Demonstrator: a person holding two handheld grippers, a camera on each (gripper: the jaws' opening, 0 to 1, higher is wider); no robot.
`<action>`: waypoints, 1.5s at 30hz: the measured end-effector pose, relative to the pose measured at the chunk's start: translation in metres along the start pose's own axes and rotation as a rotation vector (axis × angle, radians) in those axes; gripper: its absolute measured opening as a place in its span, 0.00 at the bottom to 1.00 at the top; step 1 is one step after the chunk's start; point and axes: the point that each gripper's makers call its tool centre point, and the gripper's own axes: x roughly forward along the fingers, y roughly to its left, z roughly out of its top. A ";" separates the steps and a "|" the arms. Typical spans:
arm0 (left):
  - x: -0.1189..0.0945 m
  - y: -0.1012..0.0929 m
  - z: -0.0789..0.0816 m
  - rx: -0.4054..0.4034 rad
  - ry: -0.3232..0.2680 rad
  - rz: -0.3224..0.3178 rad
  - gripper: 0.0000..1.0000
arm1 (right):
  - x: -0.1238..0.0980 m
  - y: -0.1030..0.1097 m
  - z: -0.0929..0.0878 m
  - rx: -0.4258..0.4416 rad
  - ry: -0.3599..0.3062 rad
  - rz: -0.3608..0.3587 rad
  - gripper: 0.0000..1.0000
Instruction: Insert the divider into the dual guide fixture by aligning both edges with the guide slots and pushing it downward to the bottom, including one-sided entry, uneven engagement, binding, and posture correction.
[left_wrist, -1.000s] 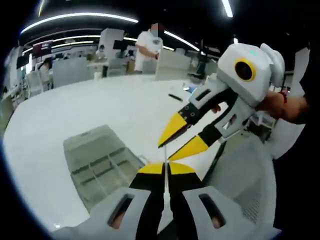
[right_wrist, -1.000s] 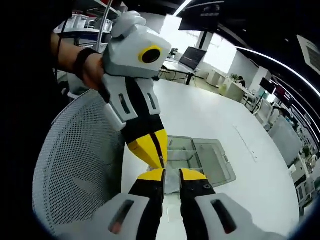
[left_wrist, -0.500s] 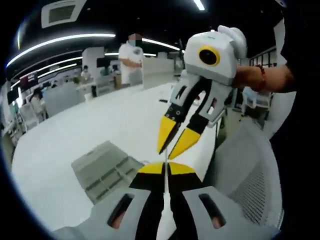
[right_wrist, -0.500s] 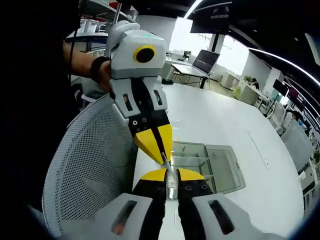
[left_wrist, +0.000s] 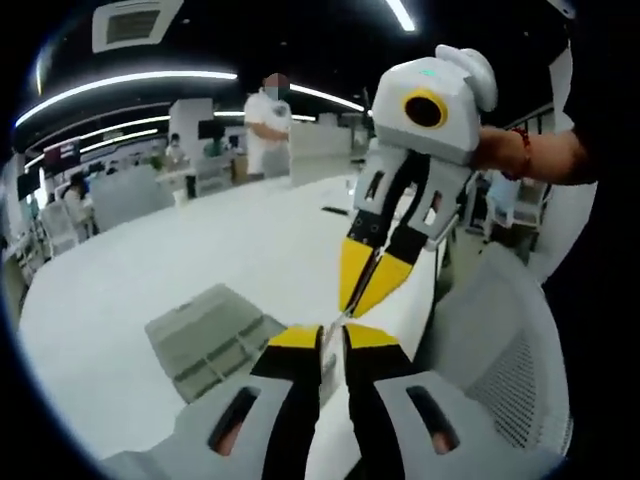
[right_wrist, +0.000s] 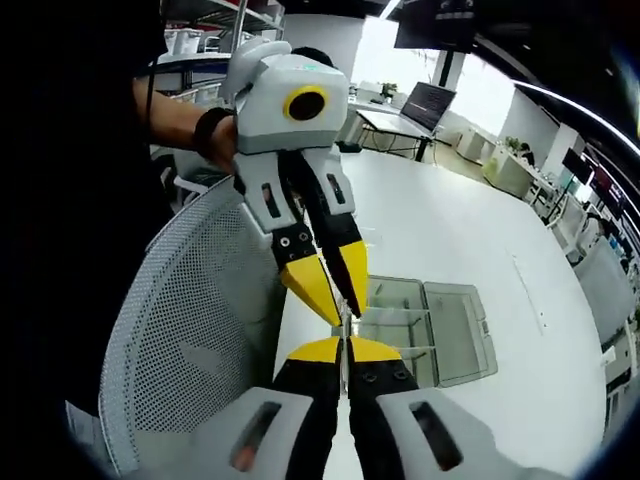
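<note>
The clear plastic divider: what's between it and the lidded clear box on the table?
Bare white table and air. In the right gripper view, the divider is held above the box.

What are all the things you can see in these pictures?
Divider: one, thin and clear, seen edge-on, between the tips of the two hand-held grippers, above the table edge.
Fixture box: one, clear plastic with compartments and an open lid, on the white table.
Mesh chair: one, white, beside the table edge.
Laptop: one, dark, on a far desk.
Person in a white top: one, standing beyond the table.
Ceiling lights: several long white strips.
Left hand-held gripper: one, white with yellow-tipped jaws, slightly apart.
Right hand-held gripper: one, same colours, jaws closed on the divider.
Hands: holding each gripper body.
</note>
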 end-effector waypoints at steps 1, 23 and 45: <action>0.000 0.001 0.001 -0.001 -0.007 0.001 0.15 | 0.000 0.000 0.001 0.014 -0.001 0.002 0.00; -0.031 0.019 -0.023 -0.068 0.025 0.068 0.35 | 0.019 -0.029 -0.030 0.043 0.196 -0.040 0.00; -0.029 0.032 -0.037 -0.094 0.031 0.092 0.47 | 0.027 -0.047 -0.041 0.051 0.253 -0.015 0.00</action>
